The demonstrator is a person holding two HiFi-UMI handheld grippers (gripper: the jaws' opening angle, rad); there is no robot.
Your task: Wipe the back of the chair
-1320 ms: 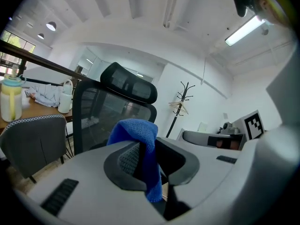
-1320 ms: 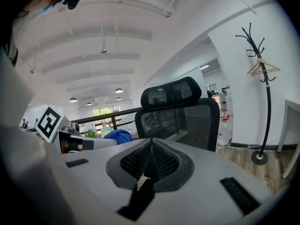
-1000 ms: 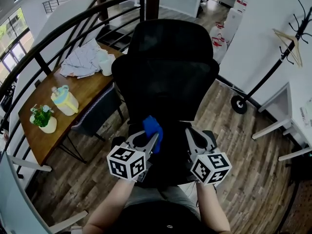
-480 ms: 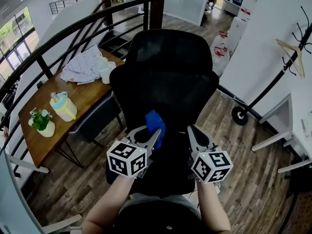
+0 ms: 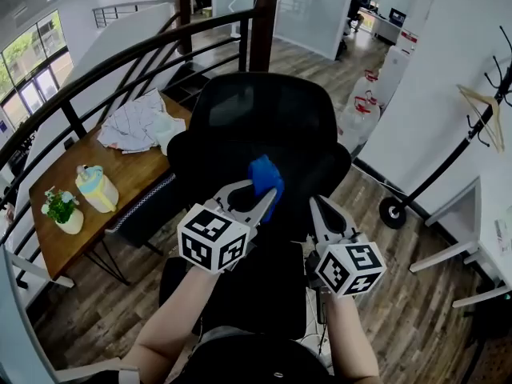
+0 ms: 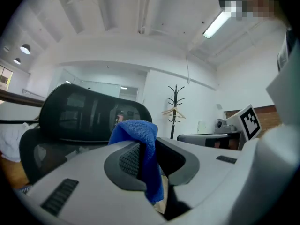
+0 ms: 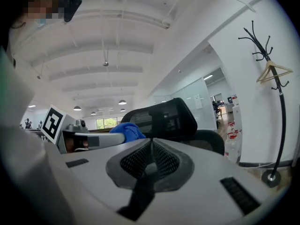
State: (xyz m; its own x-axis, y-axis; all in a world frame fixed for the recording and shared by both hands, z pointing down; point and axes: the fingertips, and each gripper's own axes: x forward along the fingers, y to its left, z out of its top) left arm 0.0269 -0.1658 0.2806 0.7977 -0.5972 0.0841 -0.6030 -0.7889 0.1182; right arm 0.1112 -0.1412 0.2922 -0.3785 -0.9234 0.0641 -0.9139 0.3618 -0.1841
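Holding blue cloth (image 5: pixel 266 184) in my L gripper (image 5: pixel 258 192), jaws clamped on it, at black mesh chair back (image 5: pixel 264 118). R gripper (image 5: pixel 318 205) jaws together (empty). Wood-plank floor (image 5: pixel 392 278) below; wooden table (image 5: pixel 136 166) to left.

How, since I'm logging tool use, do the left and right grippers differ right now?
The left gripper is shut on a blue cloth; the right gripper is shut on nothing. In the head view the left gripper reaches farther up the office chair's back than the right gripper. Both point at that chair.
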